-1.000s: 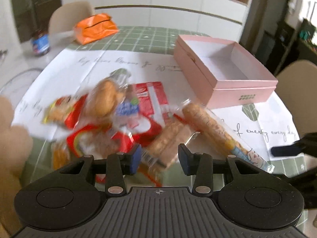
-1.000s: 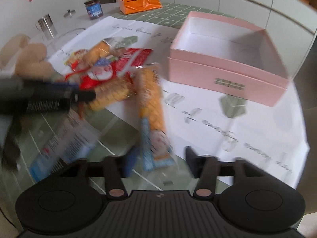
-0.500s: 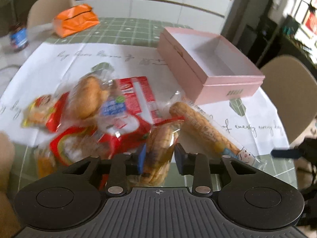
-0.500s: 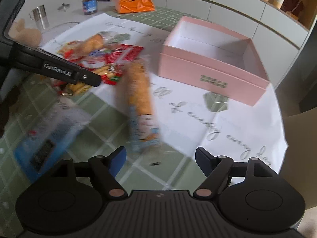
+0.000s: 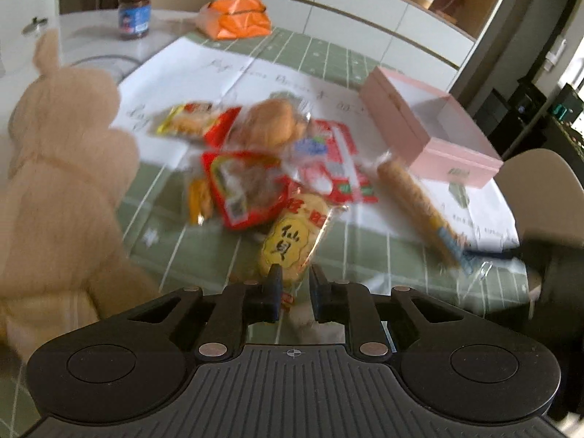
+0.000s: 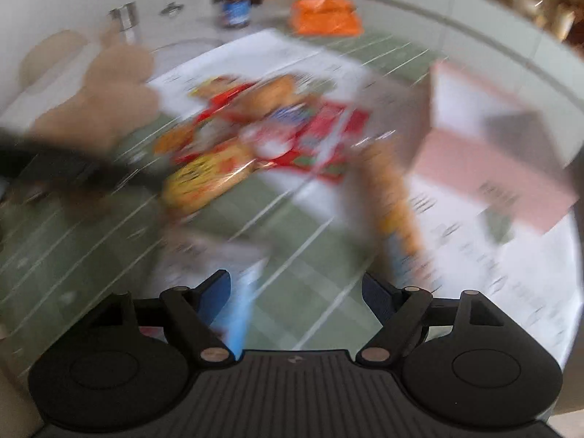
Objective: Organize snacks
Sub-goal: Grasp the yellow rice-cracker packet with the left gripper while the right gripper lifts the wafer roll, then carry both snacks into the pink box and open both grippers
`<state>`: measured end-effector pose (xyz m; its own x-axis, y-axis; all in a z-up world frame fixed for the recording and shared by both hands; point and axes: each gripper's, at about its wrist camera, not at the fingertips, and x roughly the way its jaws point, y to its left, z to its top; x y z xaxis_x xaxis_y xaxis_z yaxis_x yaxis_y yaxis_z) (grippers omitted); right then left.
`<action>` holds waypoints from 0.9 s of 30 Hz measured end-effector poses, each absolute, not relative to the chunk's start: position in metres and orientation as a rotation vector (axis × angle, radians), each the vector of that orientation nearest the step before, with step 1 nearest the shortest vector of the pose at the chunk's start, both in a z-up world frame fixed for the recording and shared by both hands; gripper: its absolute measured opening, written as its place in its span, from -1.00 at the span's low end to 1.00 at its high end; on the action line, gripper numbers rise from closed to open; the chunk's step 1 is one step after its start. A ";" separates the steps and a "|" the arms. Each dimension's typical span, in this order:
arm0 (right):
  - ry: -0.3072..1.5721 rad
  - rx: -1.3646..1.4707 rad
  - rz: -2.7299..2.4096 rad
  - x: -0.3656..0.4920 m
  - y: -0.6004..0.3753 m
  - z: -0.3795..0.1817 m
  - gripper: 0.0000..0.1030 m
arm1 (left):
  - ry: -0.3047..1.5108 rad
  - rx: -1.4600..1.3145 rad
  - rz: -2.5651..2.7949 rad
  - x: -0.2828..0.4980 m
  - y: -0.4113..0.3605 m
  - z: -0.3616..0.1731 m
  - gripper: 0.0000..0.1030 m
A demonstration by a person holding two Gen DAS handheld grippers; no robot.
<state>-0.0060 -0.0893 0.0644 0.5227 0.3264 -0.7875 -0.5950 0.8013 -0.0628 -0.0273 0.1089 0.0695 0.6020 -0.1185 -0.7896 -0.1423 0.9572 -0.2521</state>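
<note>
My left gripper (image 5: 295,278) is shut on the near end of a yellow rice cracker pack (image 5: 292,244), which also shows blurred in the right wrist view (image 6: 208,179). A pile of red and orange snack packs (image 5: 266,160) lies beyond it. A long biscuit stick pack (image 5: 416,204) lies to the right, in front of an open pink box (image 5: 430,127). My right gripper (image 6: 296,286) is open and empty above the green table. The stick pack (image 6: 394,197) lies ahead to its right. The right wrist view is heavily blurred.
A beige plush toy (image 5: 62,182) stands at the left. An orange bag (image 5: 237,18) and a jar (image 5: 134,14) sit at the far side. A blue and white packet (image 6: 237,314) lies by the right gripper's left finger. Chairs surround the round table.
My left gripper closed on the rice cracker pack and pulled it back out of the pile. My right gripper opened wide, let go of the stick pack and swung left.
</note>
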 end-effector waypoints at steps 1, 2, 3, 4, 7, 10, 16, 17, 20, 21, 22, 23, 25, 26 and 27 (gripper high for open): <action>0.835 -0.352 0.534 0.002 -0.091 0.066 0.55 | 0.927 -0.314 0.013 -0.029 0.110 0.067 -0.63; 0.813 -0.359 0.501 0.011 -0.093 0.067 0.55 | 0.919 -0.332 0.007 -0.030 0.110 0.067 -0.63; 0.795 -0.371 0.460 0.023 -0.093 0.066 0.55 | 0.901 -0.340 -0.003 -0.031 0.109 0.069 -0.63; 0.788 -0.383 0.436 0.035 -0.093 0.065 0.55 | 0.876 -0.338 -0.011 -0.032 0.107 0.073 -0.61; 0.828 -0.415 0.402 0.070 -0.090 0.051 0.55 | 0.823 -0.227 -0.037 -0.024 0.094 0.089 -0.58; 0.925 -0.386 0.408 0.086 -0.094 0.040 0.21 | 0.847 -0.016 -0.097 -0.007 0.078 0.090 -0.49; 1.007 -0.299 0.451 0.063 -0.128 0.043 -0.26 | 0.994 0.273 -0.179 0.011 0.060 0.062 -0.48; 1.018 -0.289 0.448 0.057 -0.134 0.041 -0.26 | 1.008 0.270 -0.190 0.013 0.061 0.059 -0.43; 1.039 -0.243 0.429 0.037 -0.160 0.040 -0.26 | 1.003 0.234 -0.218 0.021 0.060 0.056 -0.28; 1.047 -0.234 0.428 0.031 -0.167 0.040 -0.26 | 1.004 0.226 -0.224 0.025 0.058 0.055 -0.25; 1.053 -0.226 0.433 0.026 -0.172 0.040 -0.26 | 1.005 0.220 -0.229 0.030 0.055 0.054 -0.20; 1.057 -0.220 0.440 0.020 -0.176 0.040 -0.25 | 1.016 0.217 -0.232 0.036 0.053 0.052 -0.18; 1.047 -0.231 0.441 0.018 -0.176 0.041 -0.22 | 1.062 0.229 -0.241 0.046 0.047 0.044 -0.10; 1.030 -0.247 0.432 0.018 -0.176 0.041 -0.16 | 1.076 0.244 -0.251 0.048 0.044 0.041 -0.06; 1.012 -0.261 0.416 0.019 -0.175 0.041 -0.13 | 1.075 0.255 -0.262 0.048 0.042 0.040 -0.08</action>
